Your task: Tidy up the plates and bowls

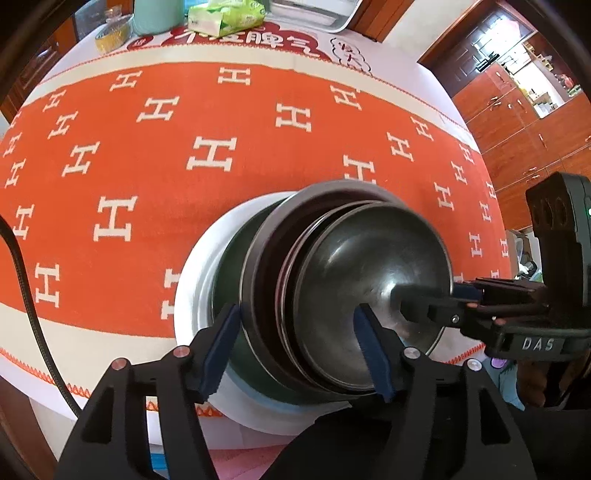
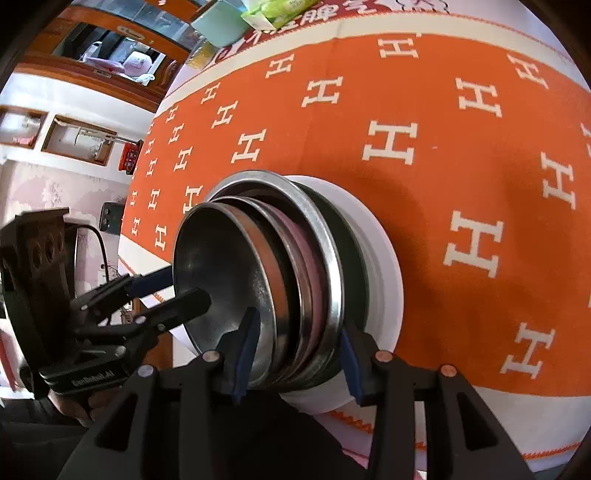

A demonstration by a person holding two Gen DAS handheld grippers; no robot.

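A nested stack stands near the table's front edge: a white plate point(image 1: 192, 295) at the bottom, a wide steel dish point(image 1: 269, 229) on it, and a small steel bowl point(image 1: 369, 266) on top. The stack also shows in the right wrist view, with white plate point(image 2: 388, 266), steel dish point(image 2: 328, 258) and top bowl point(image 2: 221, 266). My left gripper point(image 1: 295, 350) straddles the stack's rims with its blue pads at both sides. My right gripper point(image 2: 295, 354) straddles the rims from the opposite side. Each gripper shows in the other's view, one finger inside the top bowl point(image 1: 417, 299) point(image 2: 184, 306).
The table carries an orange cloth point(image 1: 184, 147) with white H marks. At the far edge stand a pale green container point(image 1: 157, 16), a green tissue pack point(image 1: 225, 18), a glass jar point(image 1: 112, 35) and a metal tray point(image 1: 317, 14). Wooden cabinets point(image 1: 517, 110) stand at the right.
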